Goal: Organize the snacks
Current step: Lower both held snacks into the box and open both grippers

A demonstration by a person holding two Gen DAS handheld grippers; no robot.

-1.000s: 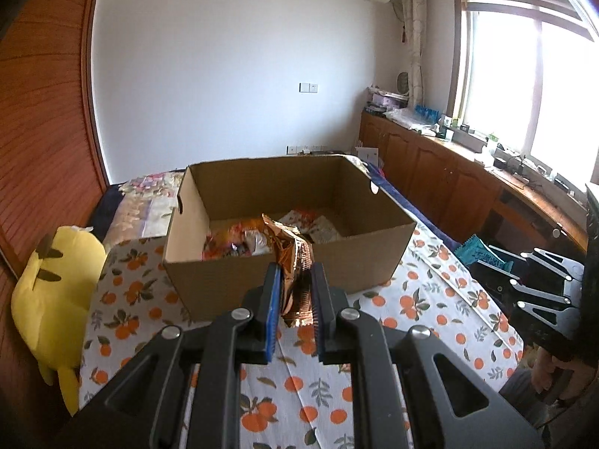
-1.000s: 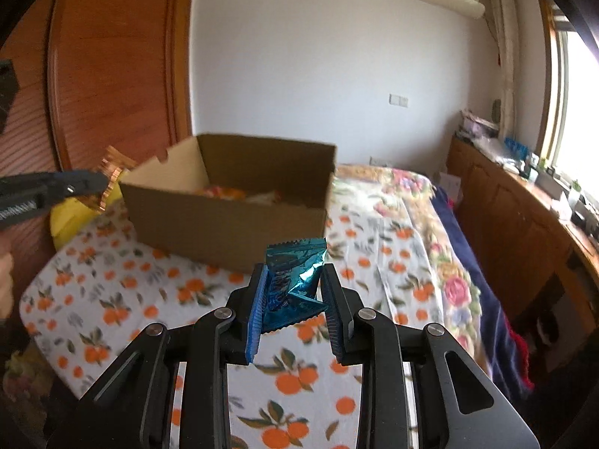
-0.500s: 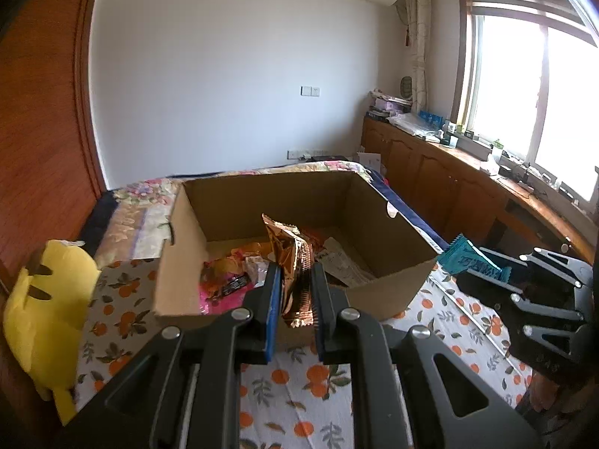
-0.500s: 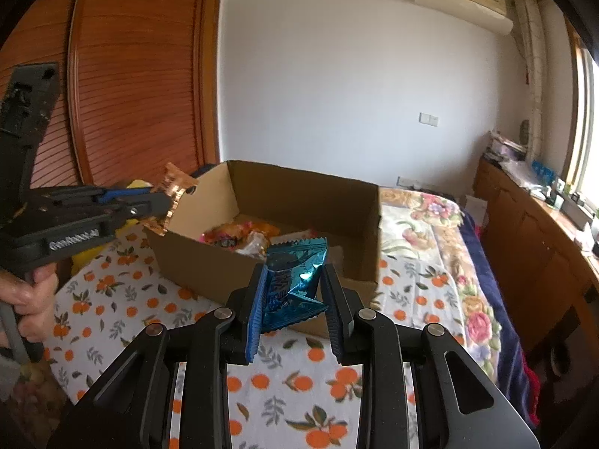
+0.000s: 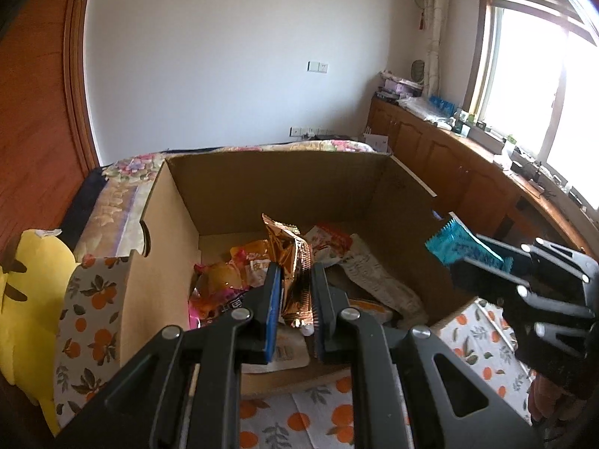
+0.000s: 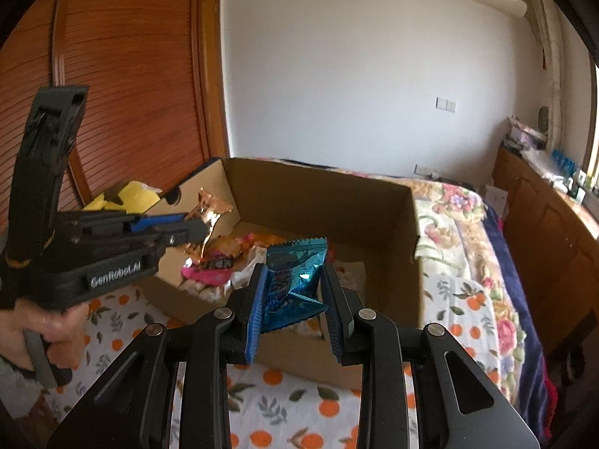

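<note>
- Snacks, 2 pkts in transit: copper foil packet (image 5: 294, 262) pinched in left gripper (image 5: 295, 292); blue foil packet (image 6: 294, 280) pinched in right gripper (image 6: 294, 299).
- Loc.: both held over near edge of cardboard box (image 5: 284, 183), which sits on orange-print cloth (image 6: 284, 404) w/ other snacks inside.
- Step: carry-to-box, approx. at drop point.
- Next: push slightly further in, open jaws, let pkts fall clear of the rim.

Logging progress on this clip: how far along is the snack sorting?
Several packets already lie inside the cardboard box. In hand: the left gripper holds a copper packet over the box, and the right gripper holds a blue packet. Left: dropping both in; no loose snacks show outside.
</note>
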